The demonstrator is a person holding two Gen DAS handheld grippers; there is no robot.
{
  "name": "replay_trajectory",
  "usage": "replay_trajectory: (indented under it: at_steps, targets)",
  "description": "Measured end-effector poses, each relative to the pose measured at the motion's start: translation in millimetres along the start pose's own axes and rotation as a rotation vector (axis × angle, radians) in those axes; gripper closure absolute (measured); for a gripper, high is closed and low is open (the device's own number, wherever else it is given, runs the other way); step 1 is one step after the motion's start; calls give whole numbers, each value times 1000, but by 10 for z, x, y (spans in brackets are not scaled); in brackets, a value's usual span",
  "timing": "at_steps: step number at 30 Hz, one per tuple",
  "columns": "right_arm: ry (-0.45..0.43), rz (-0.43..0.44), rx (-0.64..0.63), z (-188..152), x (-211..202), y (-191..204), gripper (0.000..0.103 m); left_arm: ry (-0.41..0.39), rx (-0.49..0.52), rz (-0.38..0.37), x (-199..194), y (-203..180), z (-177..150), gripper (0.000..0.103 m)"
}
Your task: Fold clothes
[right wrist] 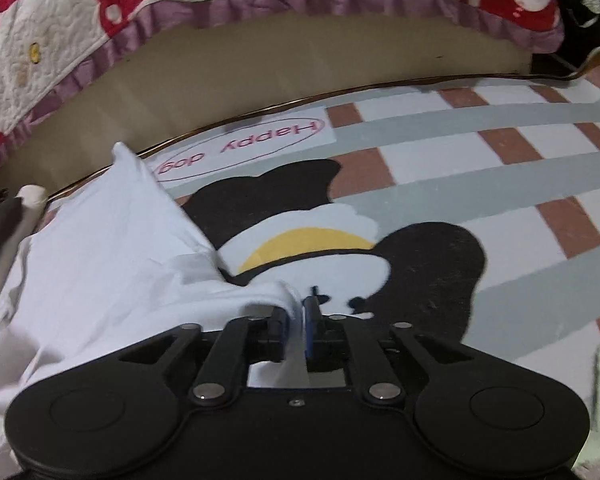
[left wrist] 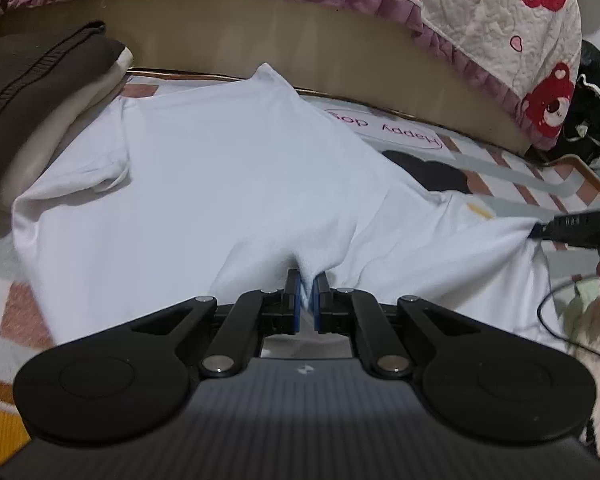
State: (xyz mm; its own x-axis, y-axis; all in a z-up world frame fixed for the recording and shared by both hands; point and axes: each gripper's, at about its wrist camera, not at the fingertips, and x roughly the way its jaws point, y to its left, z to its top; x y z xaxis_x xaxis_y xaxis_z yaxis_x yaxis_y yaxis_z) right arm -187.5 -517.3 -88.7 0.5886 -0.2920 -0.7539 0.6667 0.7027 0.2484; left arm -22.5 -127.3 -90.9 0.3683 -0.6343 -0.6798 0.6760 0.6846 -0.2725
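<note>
A white T-shirt point(left wrist: 220, 184) lies spread on a patterned mat point(left wrist: 512, 176). My left gripper point(left wrist: 308, 280) is shut on a pinch of its near edge, and the cloth bunches up into the jaws. My right gripper point(right wrist: 298, 308) is shut on another part of the white T-shirt point(right wrist: 100, 264), which trails off to the left. In the left wrist view the right gripper point(left wrist: 540, 230) shows at the right edge, clamped on the shirt's right corner. The shirt is stretched between the two grippers.
A stack of folded dark and cream clothes point(left wrist: 32, 116) sits at the left. A quilt with red bears point(left wrist: 500, 16) hangs over a beige bed side point(left wrist: 260, 36) behind the mat. The mat shows a dog picture point(right wrist: 380, 256) and "Happy dog" label point(right wrist: 240, 148). A cable point(left wrist: 560, 320) lies at the right.
</note>
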Motion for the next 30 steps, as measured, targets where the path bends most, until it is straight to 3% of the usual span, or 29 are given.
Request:
replay_trajectory:
  at_steps: [6, 8, 11, 15, 19, 21, 23, 25, 27, 29, 30]
  targets:
    - [61, 1, 155, 35, 120, -229, 91, -29, 29, -129, -371, -87, -125, 98]
    - [88, 35, 255, 48, 166, -372, 91, 22, 33, -150, -394, -78, -194, 98]
    - [139, 61, 256, 111, 167, -397, 89, 91, 72, -140, -367, -80, -256, 98]
    - [207, 94, 252, 198, 165, -423, 60, 181, 191, -154, -311, -168, -242, 97]
    - [275, 128, 247, 285, 164, -448, 54, 262, 338, -193, -399, -297, -247, 95]
    - [302, 153, 196, 347, 75, -426, 43, 301, 381, -225, -459, -298, -271, 90]
    - [297, 185, 100, 416, -113, -352, 42, 306, 377, -211, -486, -258, -278, 89]
    - [260, 213, 20, 468, -294, -265, 42, 281, 300, -188, -469, -164, -228, 84]
    - [219, 320, 7, 501, -306, -181, 42, 243, 215, -175, -446, -77, -169, 81]
    - [198, 460, 23, 524, -230, -99, 42, 182, 172, -204, -433, -76, -76, 79]
    - [208, 491, 32, 527, -142, -35, 42, 152, 153, -218, -426, -78, -30, 79]
